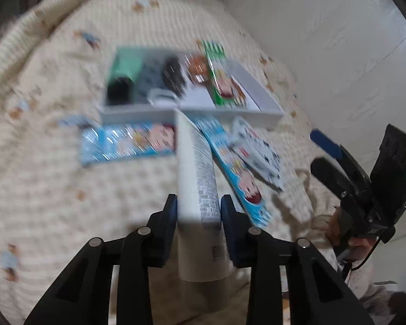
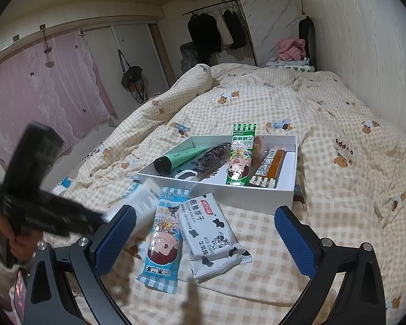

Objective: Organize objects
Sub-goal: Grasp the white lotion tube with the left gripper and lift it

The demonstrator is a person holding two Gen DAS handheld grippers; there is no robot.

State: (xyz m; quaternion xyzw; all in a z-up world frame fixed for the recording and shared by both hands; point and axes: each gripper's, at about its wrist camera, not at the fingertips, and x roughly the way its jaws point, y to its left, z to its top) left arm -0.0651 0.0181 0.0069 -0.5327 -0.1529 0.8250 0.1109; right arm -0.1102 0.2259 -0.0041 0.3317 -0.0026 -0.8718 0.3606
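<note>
White tube (image 1: 200, 189) gripped (left view only)

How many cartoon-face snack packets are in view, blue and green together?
3. A green packet lies in the white box. One blue packet lies on the bed beside the milk biscuit pack. Another blue packet lies left of the left gripper's white tube. More may be hidden.

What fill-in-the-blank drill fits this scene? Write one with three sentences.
1. The left gripper is shut on a white ____.
2. The fingers of the right gripper are ____ and hold nothing.
3. The green tube lies inside the white ____.

Missing words: tube; open; box
</note>
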